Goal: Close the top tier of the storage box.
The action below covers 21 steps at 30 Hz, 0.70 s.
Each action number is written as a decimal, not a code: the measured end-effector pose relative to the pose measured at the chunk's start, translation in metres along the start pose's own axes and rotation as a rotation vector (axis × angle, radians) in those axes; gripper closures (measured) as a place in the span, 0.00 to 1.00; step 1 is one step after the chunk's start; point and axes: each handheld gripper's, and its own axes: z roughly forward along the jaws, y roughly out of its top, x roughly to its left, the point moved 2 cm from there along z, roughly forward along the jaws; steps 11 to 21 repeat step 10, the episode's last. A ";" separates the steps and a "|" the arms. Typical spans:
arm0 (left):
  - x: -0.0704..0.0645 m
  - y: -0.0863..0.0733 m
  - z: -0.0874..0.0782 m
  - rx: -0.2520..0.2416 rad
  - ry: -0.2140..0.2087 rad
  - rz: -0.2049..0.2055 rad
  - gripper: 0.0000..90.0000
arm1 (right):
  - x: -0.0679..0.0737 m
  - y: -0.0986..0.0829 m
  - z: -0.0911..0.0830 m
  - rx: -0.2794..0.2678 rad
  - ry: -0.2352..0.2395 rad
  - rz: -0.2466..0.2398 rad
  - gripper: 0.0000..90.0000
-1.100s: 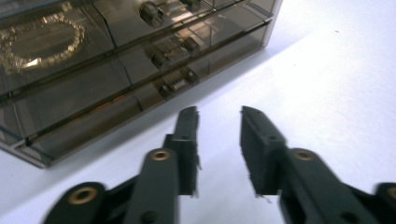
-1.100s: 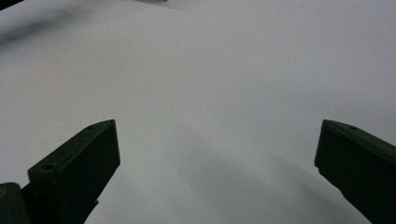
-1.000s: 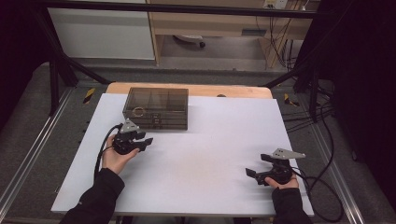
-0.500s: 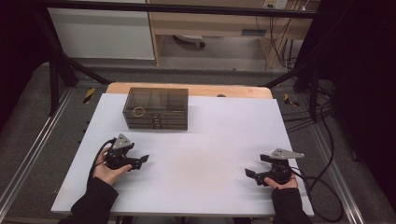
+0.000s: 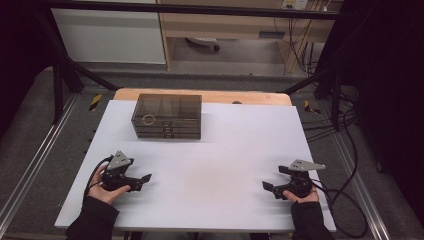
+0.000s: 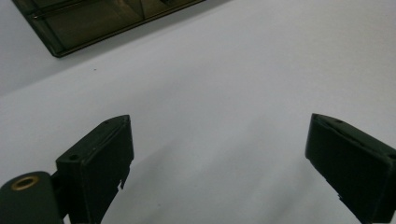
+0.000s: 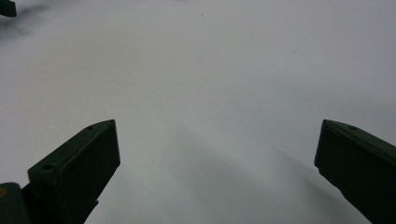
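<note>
Both hand-held tools — the left gripper [image 5: 137, 181] and the right gripper [image 5: 272, 188] — rest wide open and empty near the front of the white table [image 5: 225, 165], well apart from the closed smoked-plastic drawer box [image 5: 167, 116] at the back — apparently untouched, a gold ring [image 5: 148, 119] visible inside.

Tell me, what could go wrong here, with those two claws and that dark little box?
The smoky drawer box sits near the far edge of the white tabletop; a hard push from the left gripper might slide it toward that edge. The gold ring looks small and could slip from wide jaws. The right gripper trails a cable that could snag.
</note>
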 end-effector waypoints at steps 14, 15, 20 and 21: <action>0.002 -0.008 0.000 0.019 0.000 0.012 0.09 | 0.000 0.000 -0.001 -0.004 0.001 -0.003 0.01; 0.002 -0.008 0.000 0.019 0.000 0.012 0.09 | 0.000 0.000 -0.001 -0.004 0.001 -0.003 0.01; 0.002 -0.008 0.000 0.019 0.000 0.012 0.09 | 0.000 0.000 -0.001 -0.004 0.001 -0.003 0.01; 0.002 -0.008 0.000 0.019 0.000 0.012 0.09 | 0.000 0.000 -0.001 -0.004 0.001 -0.003 0.01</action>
